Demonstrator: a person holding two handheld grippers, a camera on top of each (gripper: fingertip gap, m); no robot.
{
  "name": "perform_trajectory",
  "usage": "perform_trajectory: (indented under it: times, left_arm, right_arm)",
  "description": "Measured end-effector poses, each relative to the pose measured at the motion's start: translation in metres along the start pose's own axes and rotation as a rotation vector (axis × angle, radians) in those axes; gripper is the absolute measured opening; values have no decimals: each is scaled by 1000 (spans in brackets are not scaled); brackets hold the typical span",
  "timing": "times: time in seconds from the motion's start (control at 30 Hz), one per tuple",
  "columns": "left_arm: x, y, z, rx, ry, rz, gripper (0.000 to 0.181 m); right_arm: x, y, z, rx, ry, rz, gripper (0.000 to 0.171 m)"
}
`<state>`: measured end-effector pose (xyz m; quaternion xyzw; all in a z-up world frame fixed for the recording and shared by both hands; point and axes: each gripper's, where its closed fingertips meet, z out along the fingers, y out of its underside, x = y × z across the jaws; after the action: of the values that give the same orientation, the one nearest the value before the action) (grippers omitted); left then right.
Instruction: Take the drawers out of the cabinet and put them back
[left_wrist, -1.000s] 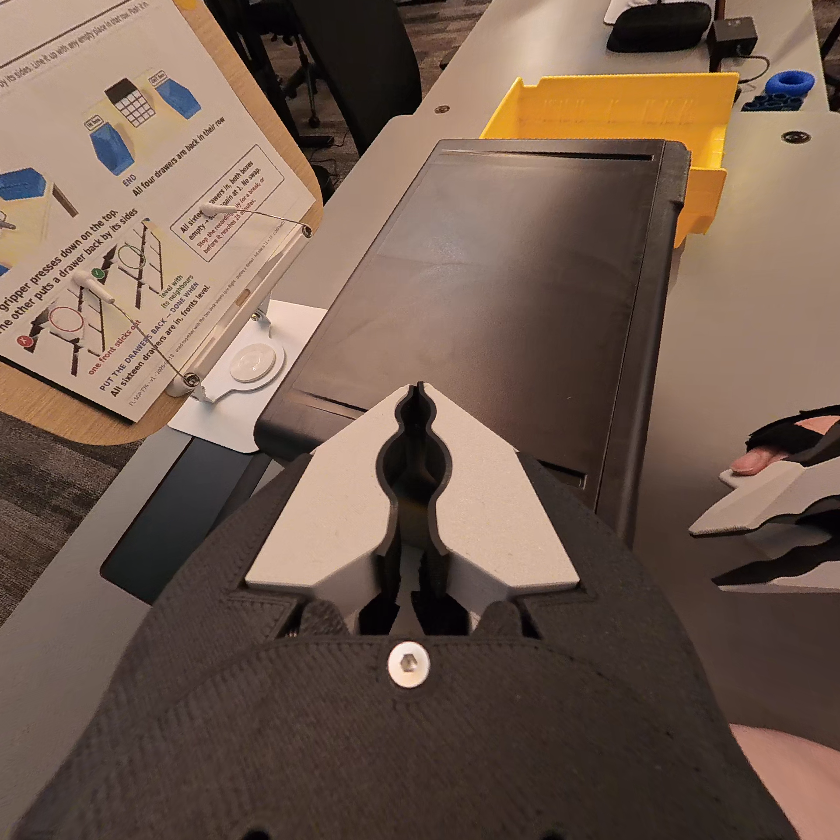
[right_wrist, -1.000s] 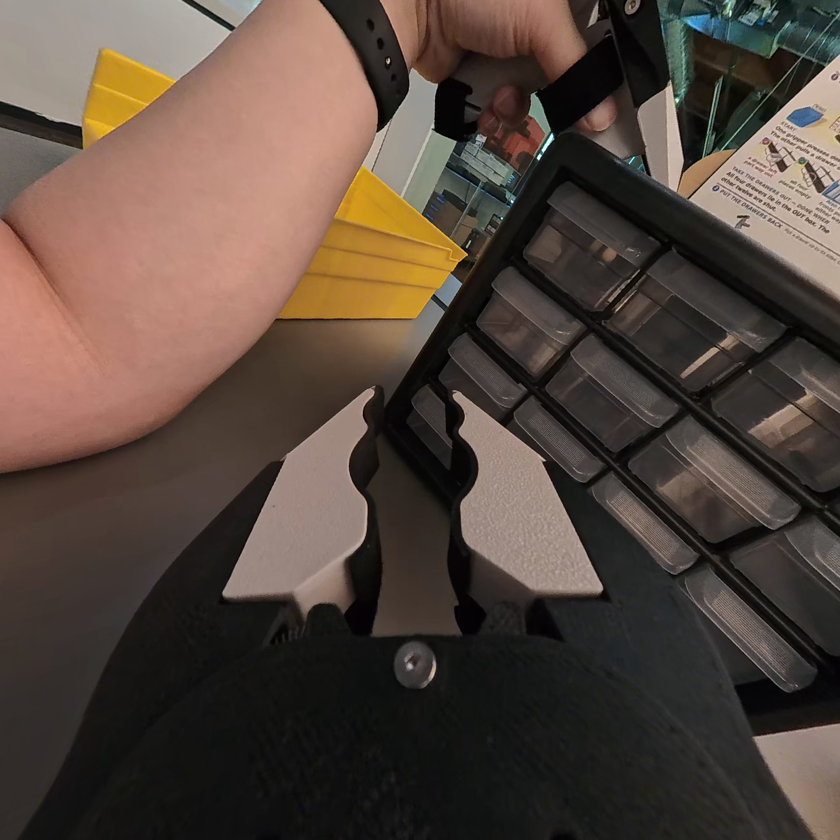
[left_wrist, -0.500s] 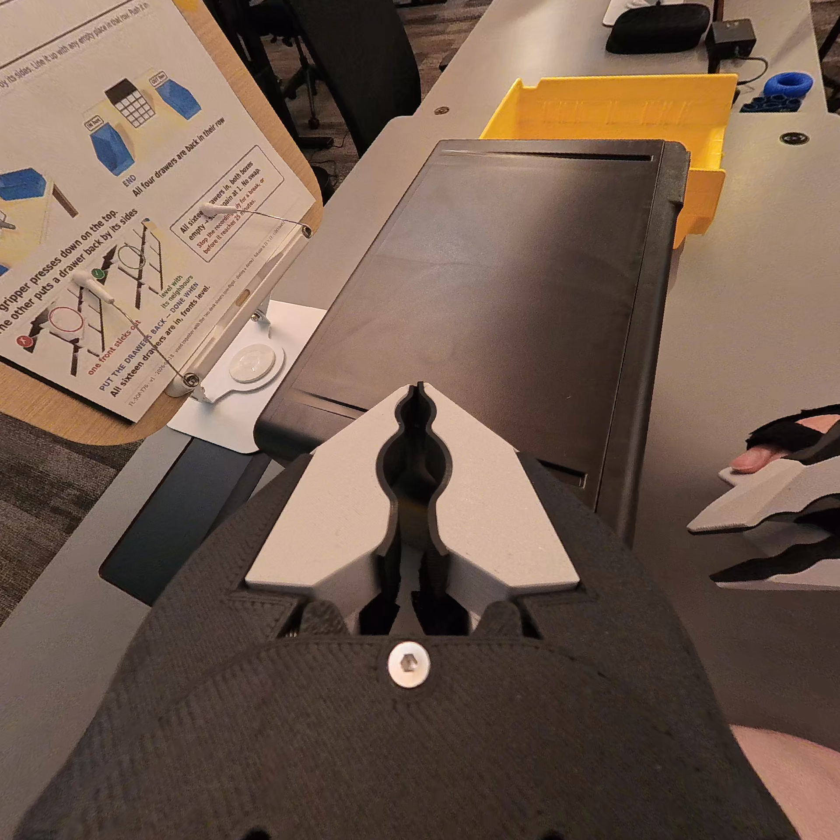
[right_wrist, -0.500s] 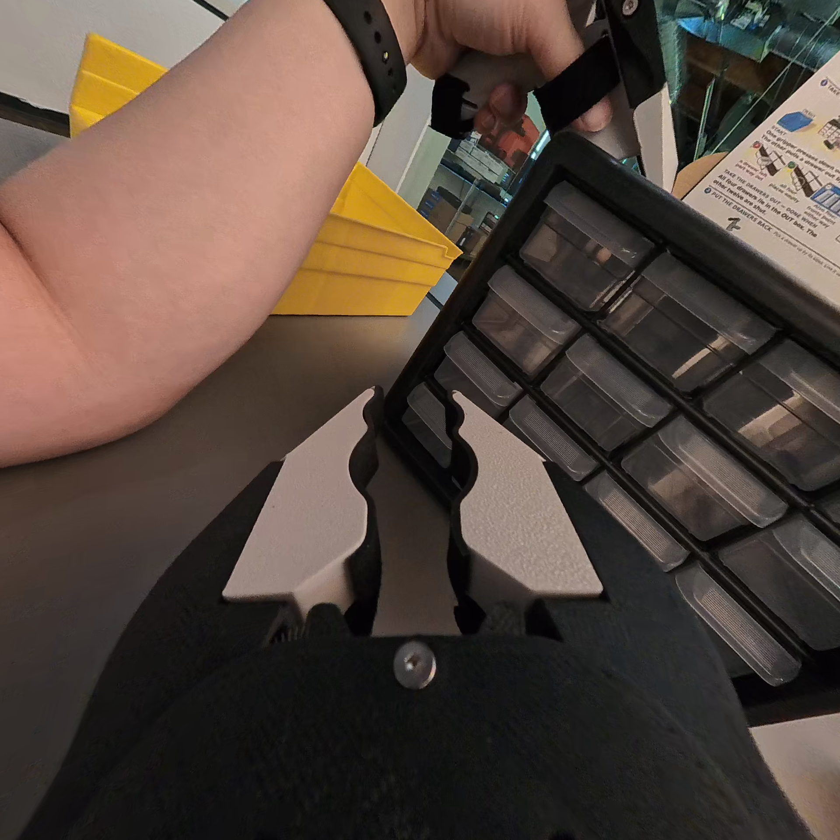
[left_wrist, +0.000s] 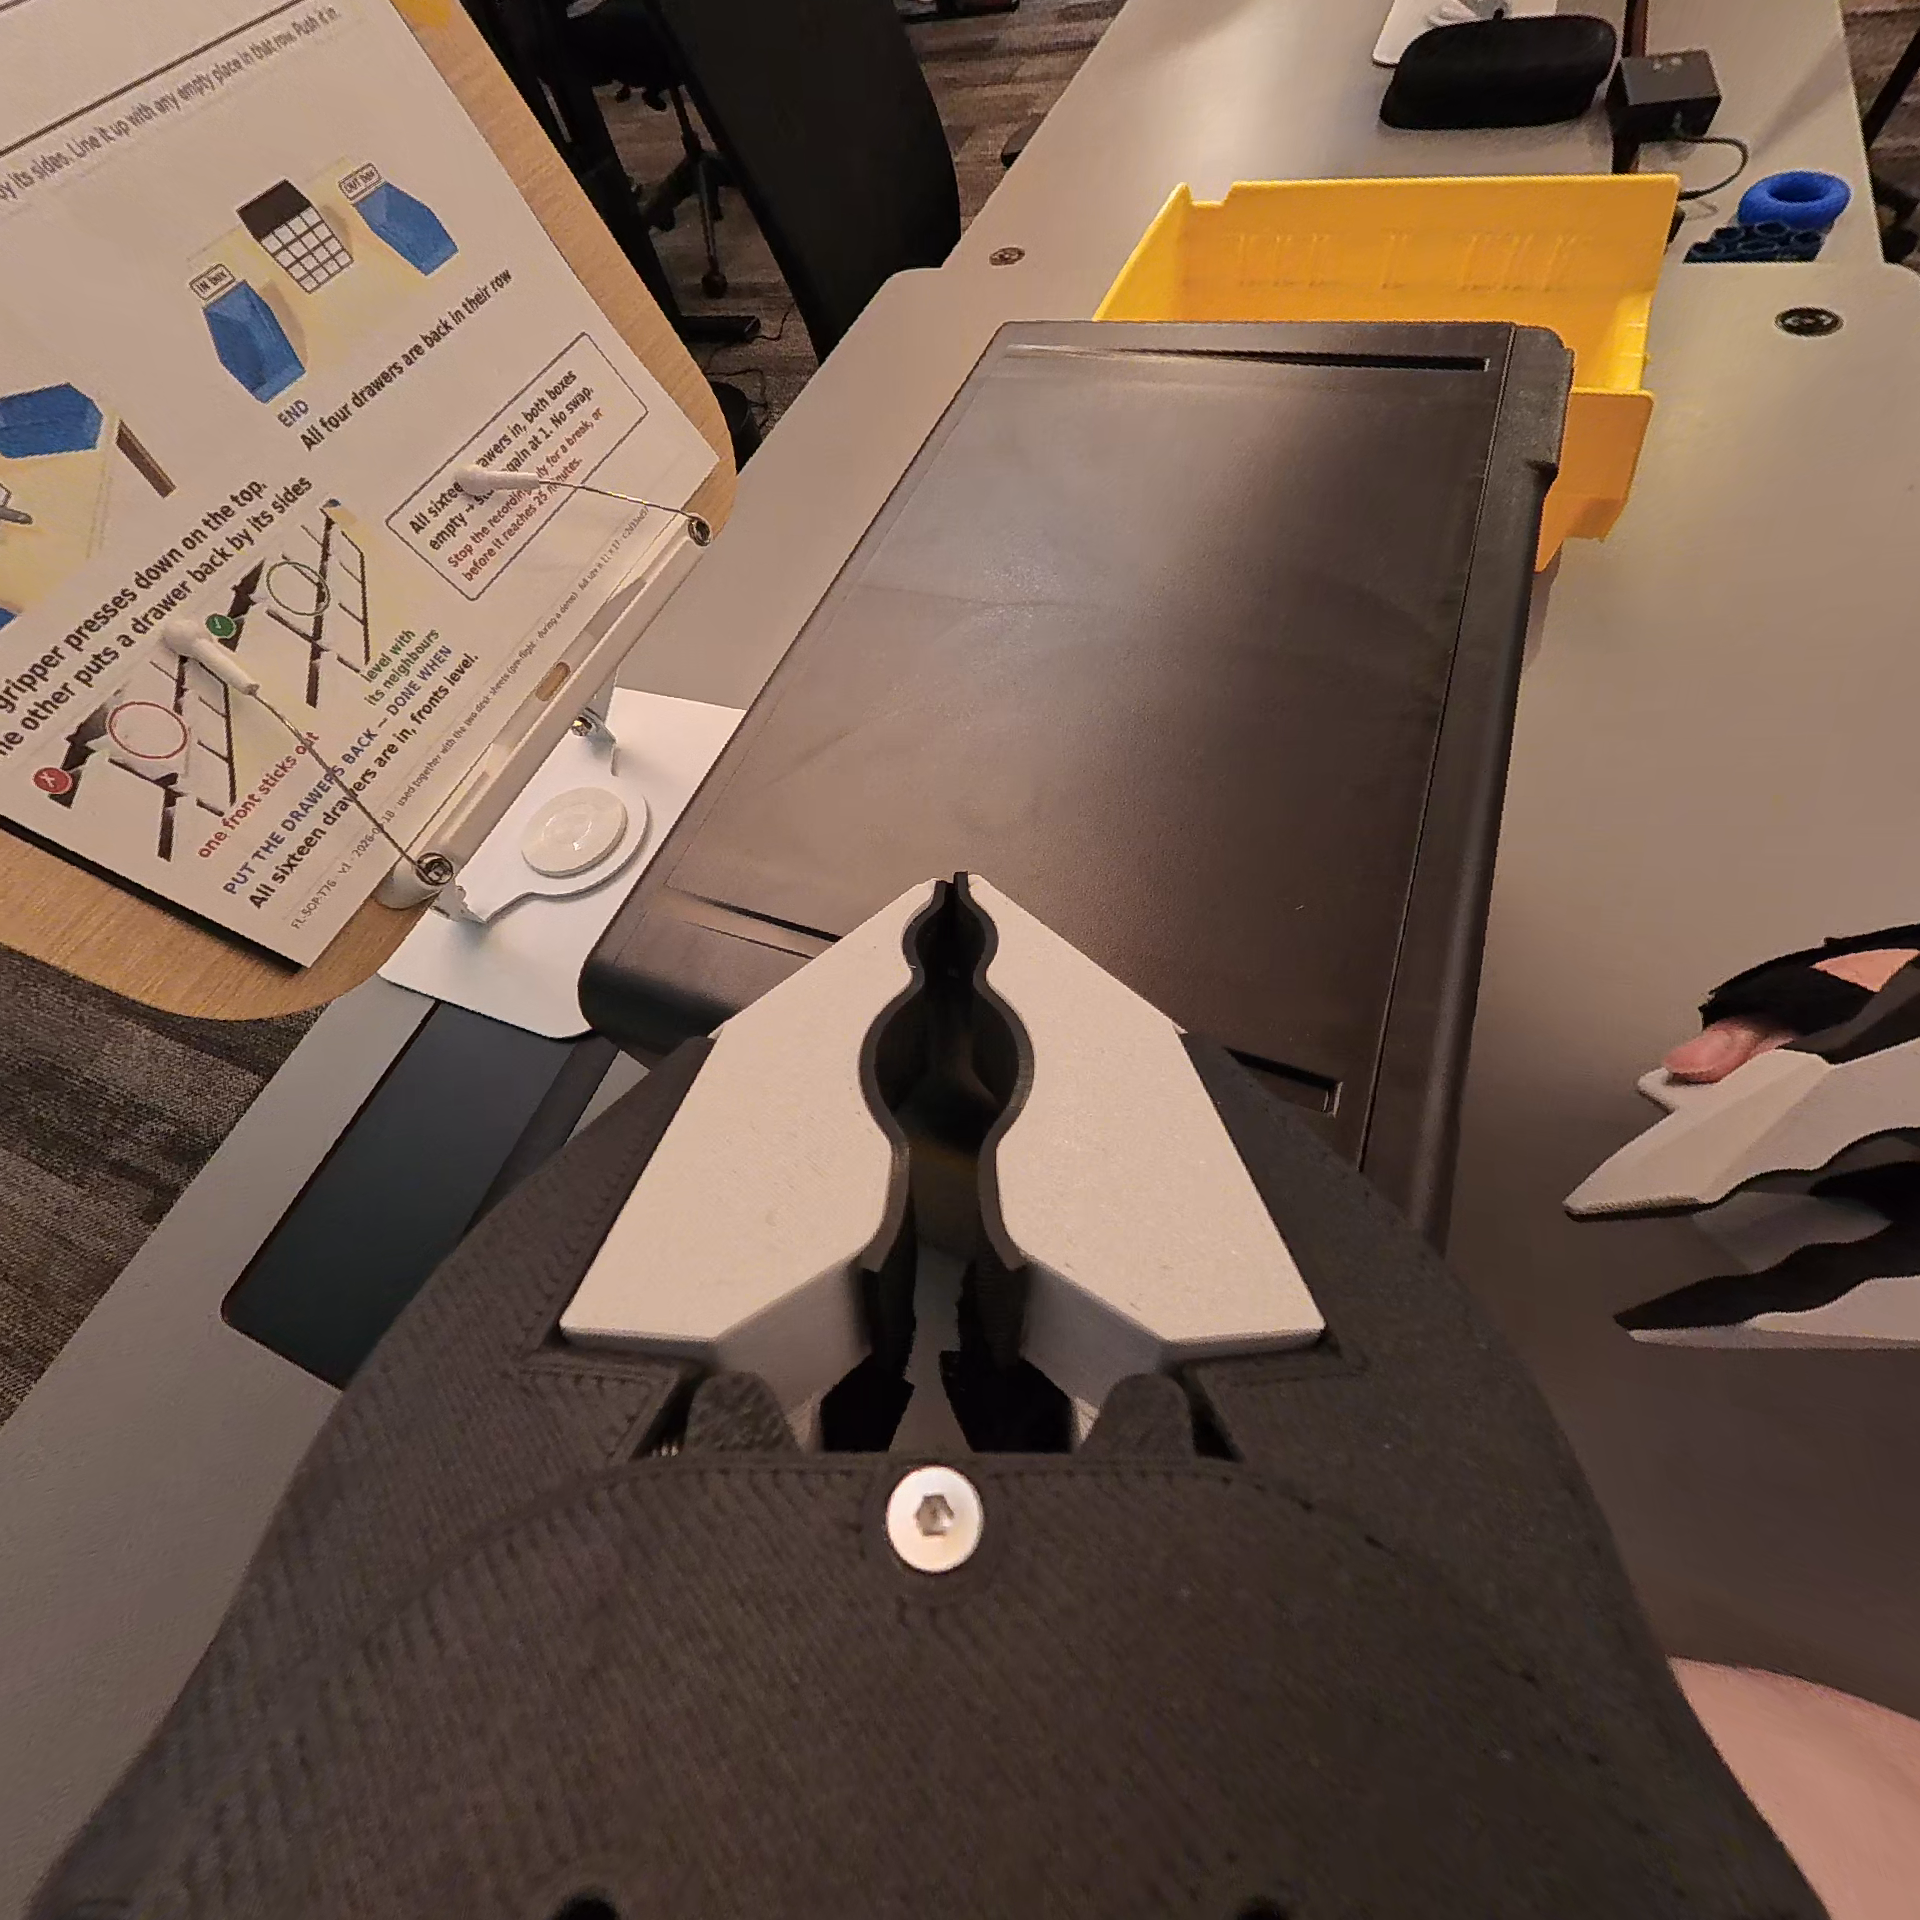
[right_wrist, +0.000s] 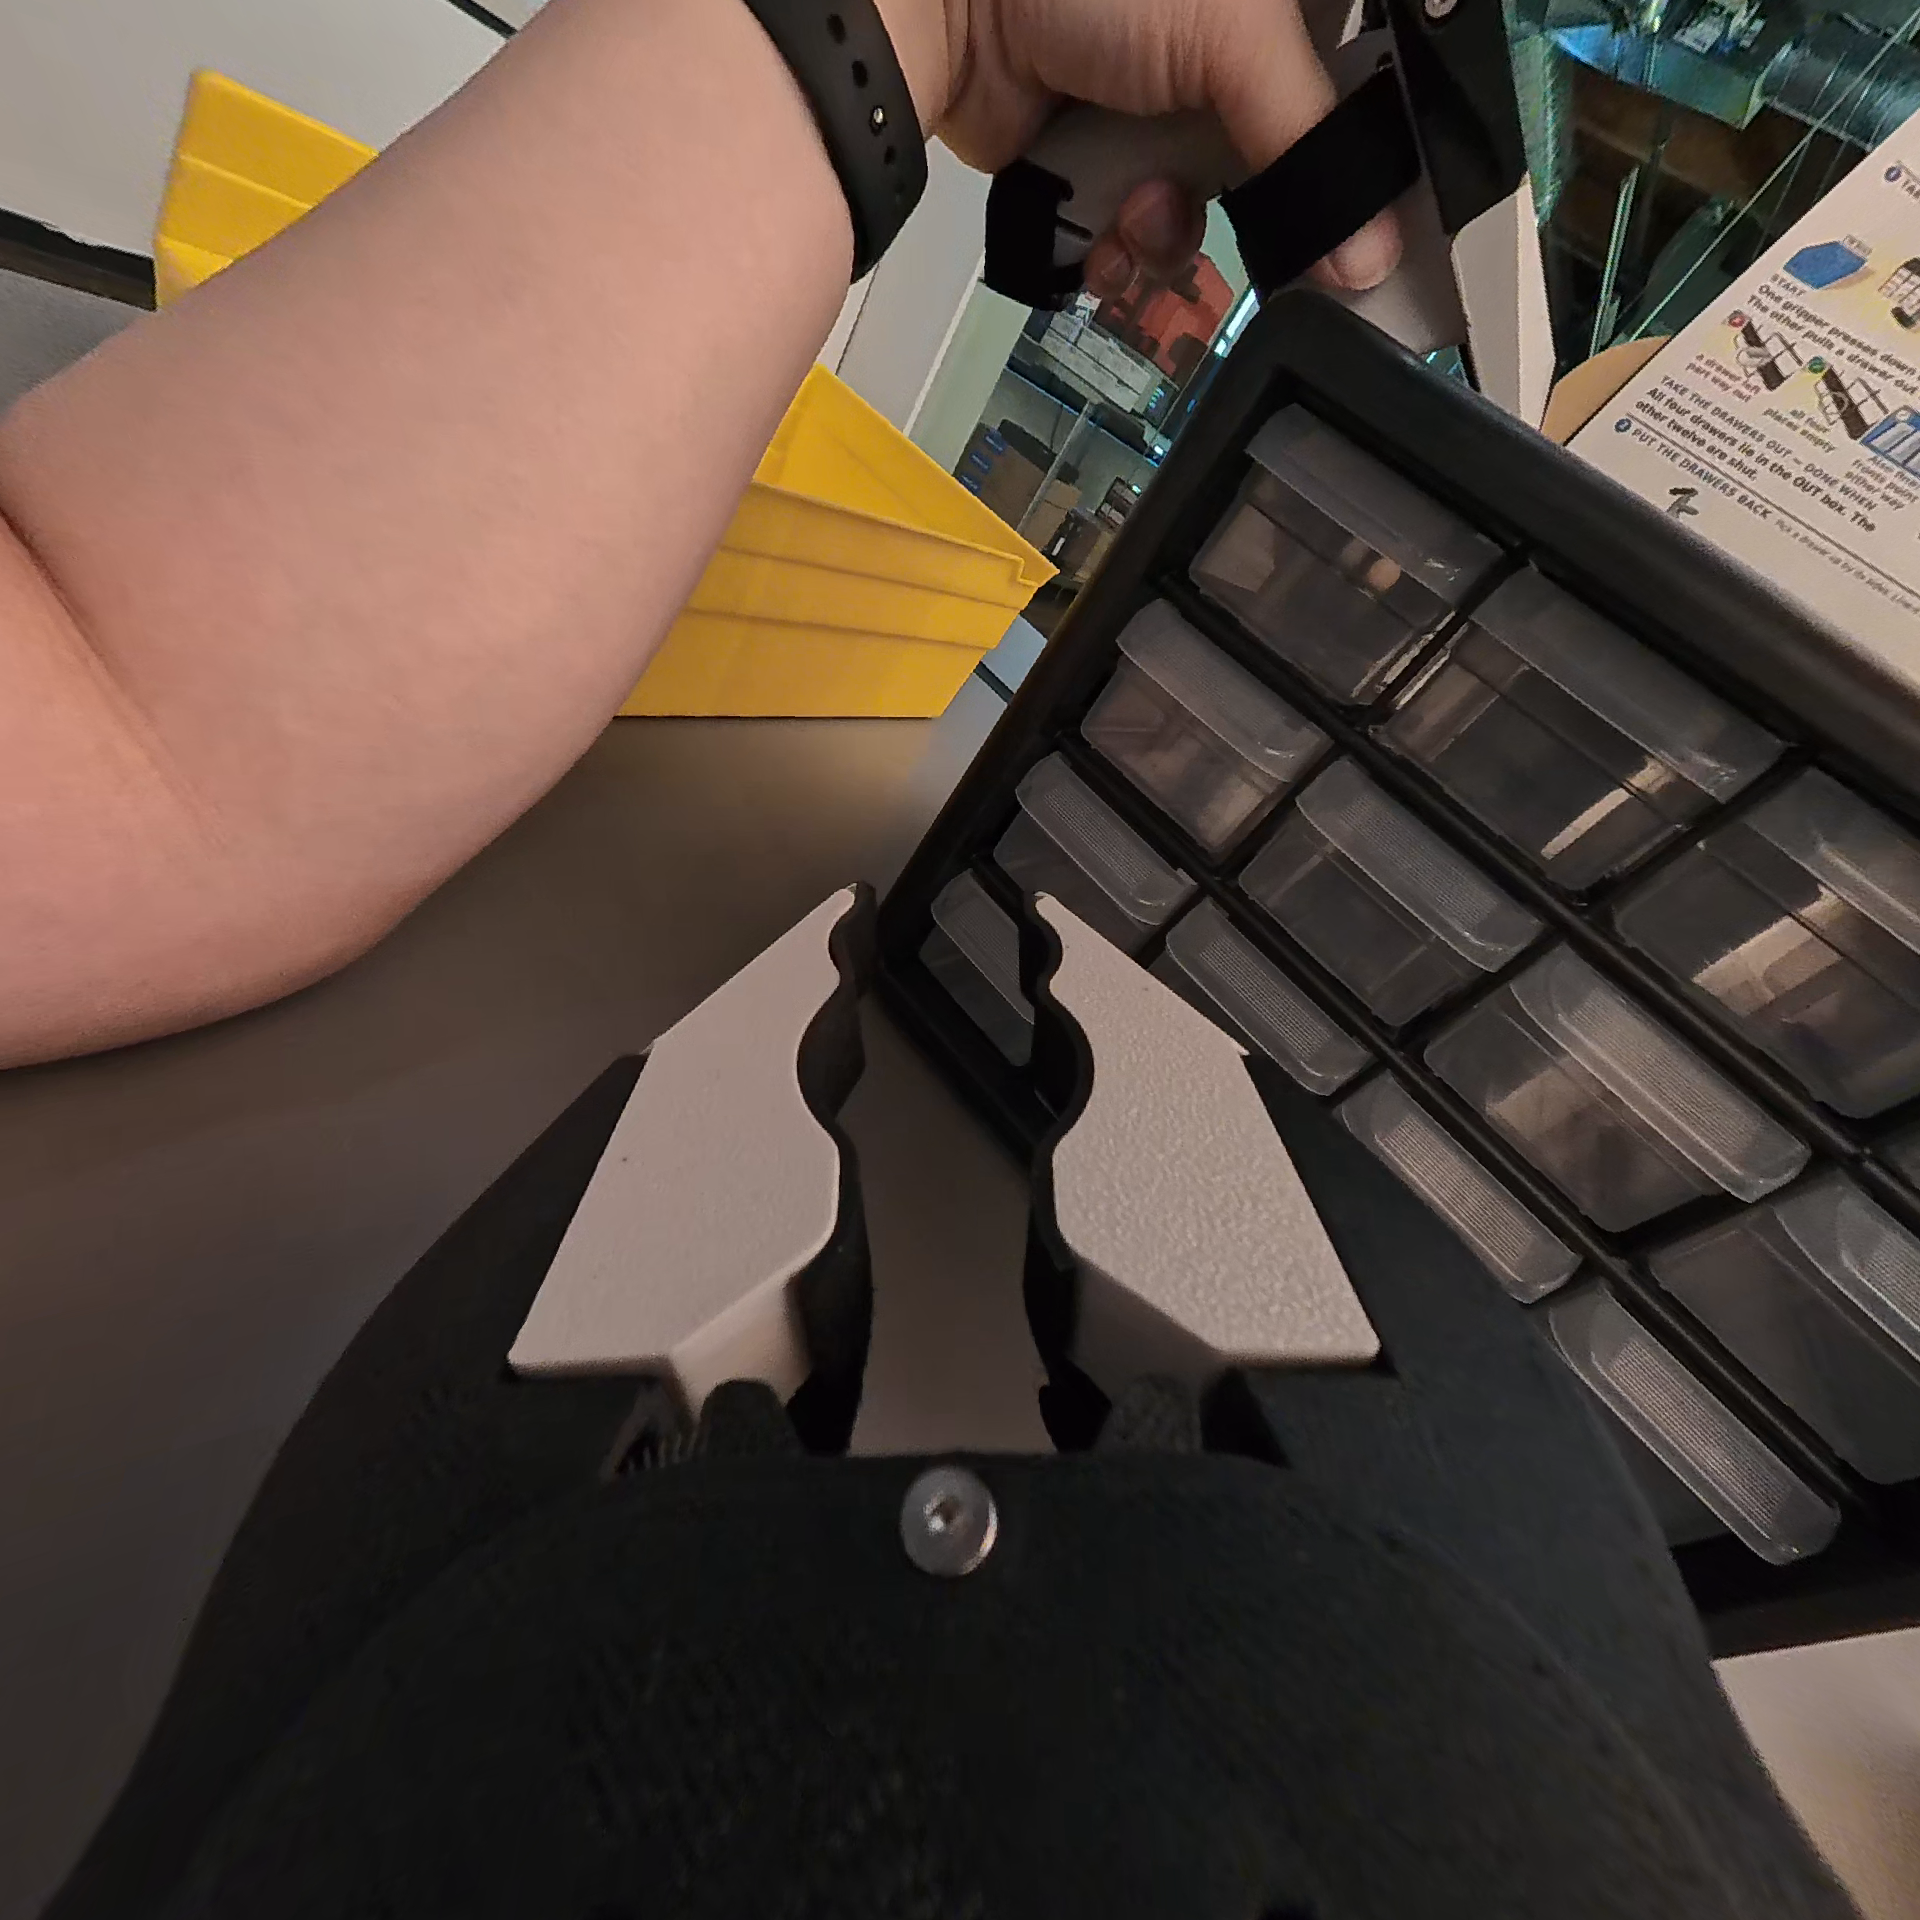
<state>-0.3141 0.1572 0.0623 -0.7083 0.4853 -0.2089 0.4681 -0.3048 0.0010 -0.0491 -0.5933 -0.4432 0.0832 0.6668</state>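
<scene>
The black drawer cabinet (left_wrist: 1143, 644) stands on the grey desk; the left wrist view looks down on its flat top. My left gripper (left_wrist: 958, 883) is shut and empty, its tips over the near end of that top. In the right wrist view the cabinet's front (right_wrist: 1049, 1101) faces me with several clear drawers (right_wrist: 1382, 894), all pushed in. My right gripper (right_wrist: 945, 909) is open and empty, low at the cabinet's bottom corner, its right fingertip (right_wrist: 1049, 920) in front of the corner drawer (right_wrist: 971, 961). It also shows at the right edge of the left wrist view (left_wrist: 1756, 1195).
A yellow bin (left_wrist: 1392, 270) sits beyond the cabinet, and shows behind the forearm (right_wrist: 395, 582) in the right wrist view (right_wrist: 831, 613). An instruction sheet on a stand (left_wrist: 312, 468) stands left of the cabinet. A black case (left_wrist: 1496, 73) and blue parts (left_wrist: 1787, 203) lie far back.
My right gripper has edged a little closer to the cabinet's bottom corner. The left gripper has stayed shut on top of the cabinet.
</scene>
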Motion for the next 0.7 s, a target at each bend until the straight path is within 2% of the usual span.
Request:
perform_trajectory:
  times: [0.03,0.7]
  left_arm:
    - [0,0,0,0,0,0,0]
    - [0,0,0,5,8,0,0]
  right_arm:
    - [0,0,0,0,-1,1,25]
    - [-2,1,1,3,-12,35,27]
